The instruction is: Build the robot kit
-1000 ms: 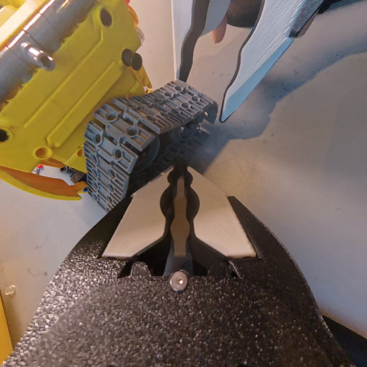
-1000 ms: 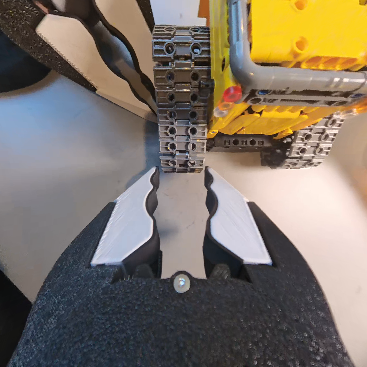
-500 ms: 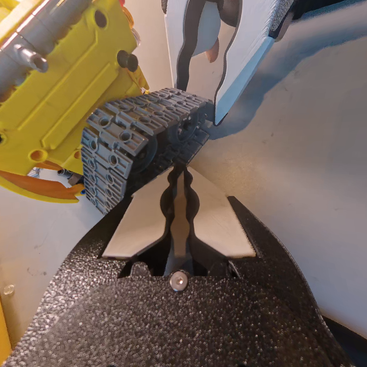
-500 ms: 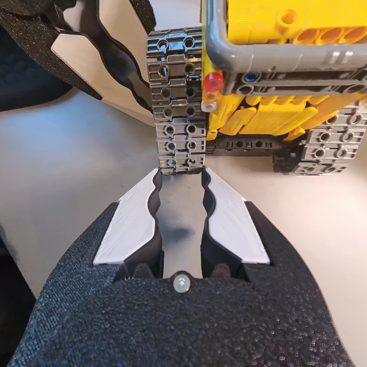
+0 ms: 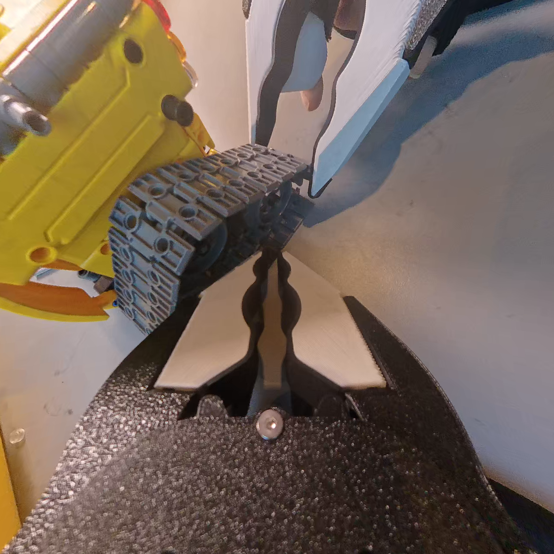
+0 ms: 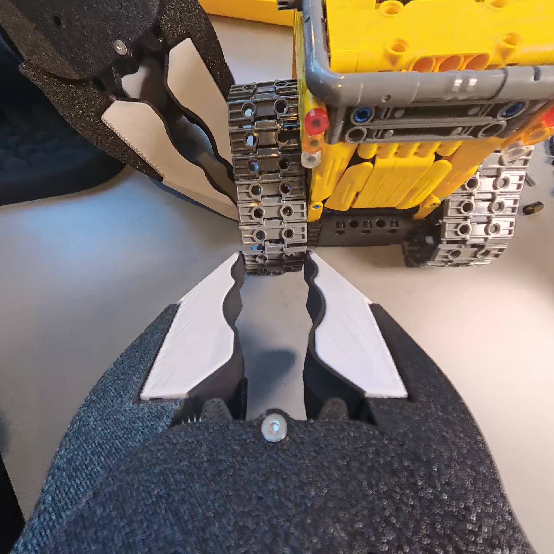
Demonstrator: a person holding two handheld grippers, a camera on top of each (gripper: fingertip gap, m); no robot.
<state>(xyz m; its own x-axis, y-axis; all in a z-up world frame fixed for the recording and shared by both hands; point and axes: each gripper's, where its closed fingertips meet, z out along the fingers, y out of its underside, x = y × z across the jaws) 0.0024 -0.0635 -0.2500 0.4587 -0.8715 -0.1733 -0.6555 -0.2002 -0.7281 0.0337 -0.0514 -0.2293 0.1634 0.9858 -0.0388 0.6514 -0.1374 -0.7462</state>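
Observation:
A yellow brick-built tracked vehicle (image 6: 404,39) stands on a pale table (image 6: 90,269). My right gripper (image 6: 273,257) has one fingertip on each side of the near end of its left grey track (image 6: 269,192), the pads touching the links. My left gripper (image 5: 271,254) is shut, its tips pressed against the outer side of the same track (image 5: 192,207). Whether it pinches a link is hidden. The left gripper also shows in the right wrist view (image 6: 230,204), and the right gripper's fingers (image 5: 353,120) show in the left wrist view at the track's far end.
The vehicle's second grey track (image 6: 479,215) is at the right. A grey rail (image 6: 389,81) and red and orange studs (image 6: 314,120) are on its end. Small loose parts (image 6: 533,207) lie at the far right. A yellow flat piece (image 6: 245,12) lies behind. Some 5 cm of space lies between my two pairs of fingers.
The right gripper has moved forward and narrowed until its tips hold the track's end between them. The left gripper has stayed shut against the track's side.

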